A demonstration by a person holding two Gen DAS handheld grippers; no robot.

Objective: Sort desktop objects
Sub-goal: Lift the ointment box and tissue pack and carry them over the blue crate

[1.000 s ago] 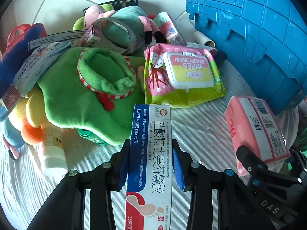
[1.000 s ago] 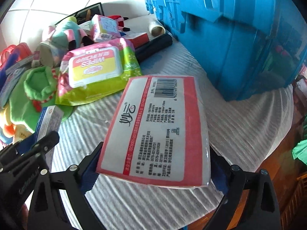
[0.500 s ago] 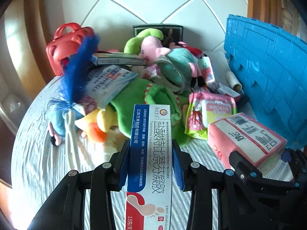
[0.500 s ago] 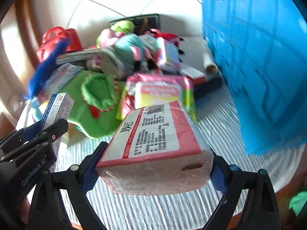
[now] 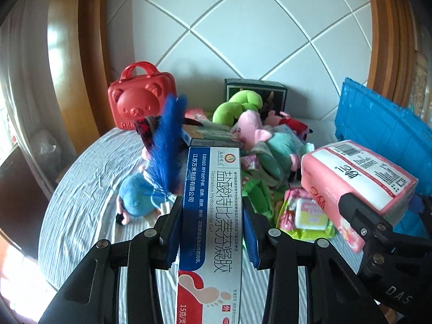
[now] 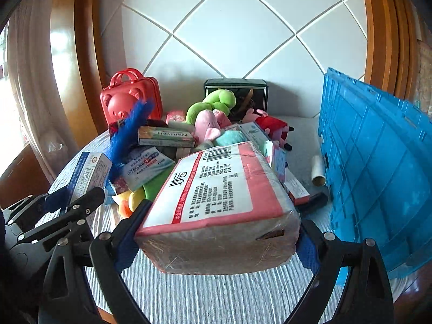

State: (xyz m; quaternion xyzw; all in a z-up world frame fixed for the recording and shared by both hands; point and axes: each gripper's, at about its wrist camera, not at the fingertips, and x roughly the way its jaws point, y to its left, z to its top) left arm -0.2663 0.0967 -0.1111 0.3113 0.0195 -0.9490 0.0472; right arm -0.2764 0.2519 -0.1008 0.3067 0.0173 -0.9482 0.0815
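Two grippers, each grasping one thing: left gripper (image 5: 212,232) a medicine box (image 5: 210,210), right gripper (image 6: 216,240) a tissue pack (image 6: 218,189), beside one blue crate (image 6: 378,175).

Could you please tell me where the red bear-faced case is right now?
The red bear-faced case stands upright at the far left of the pile, against the tiled wall, just behind the blue feather; the right wrist view shows it there too.

Two items held aloft, centre frame.
A blue-and-white ointment box (image 5: 210,216) is clamped lengthwise; a pink tissue pack (image 6: 218,197) is gripped, label up.
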